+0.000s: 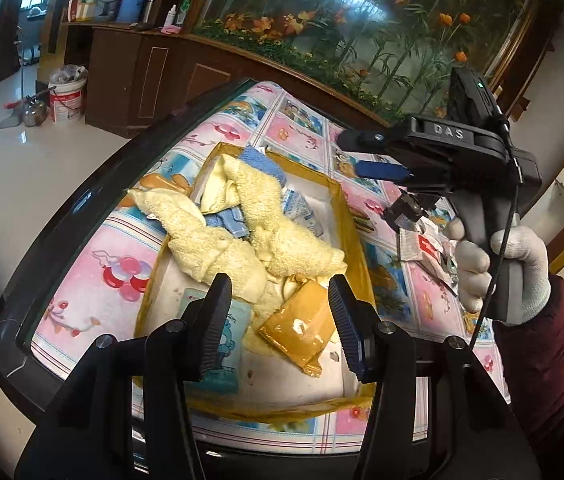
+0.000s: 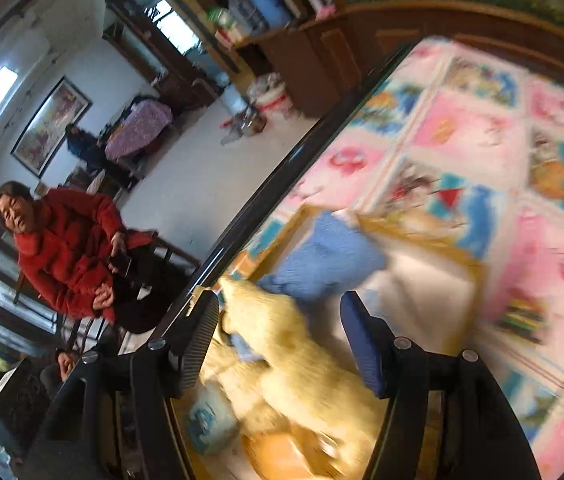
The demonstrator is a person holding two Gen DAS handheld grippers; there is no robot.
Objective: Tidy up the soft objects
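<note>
A shallow cardboard box (image 1: 352, 216) on the table holds pale yellow towels (image 1: 218, 248), a blue cloth (image 1: 260, 160), an orange packet (image 1: 302, 326) and a light blue tissue pack (image 1: 228, 340). My left gripper (image 1: 280, 320) is open and empty, hovering over the box's near end above the orange packet. My right gripper (image 1: 374, 168) is held in a gloved hand above the box's far right corner. In the blurred right wrist view it (image 2: 282, 340) is open and empty over the yellow towels (image 2: 302, 360), with the blue cloth (image 2: 322, 256) beyond.
The table has a cartoon-print cloth (image 1: 114, 264) and a dark rim (image 1: 62, 220). Small wrappers (image 1: 426, 244) lie right of the box. A wooden cabinet with an aquarium (image 1: 362, 20) stands behind. A person in red (image 2: 66, 248) sits to the left.
</note>
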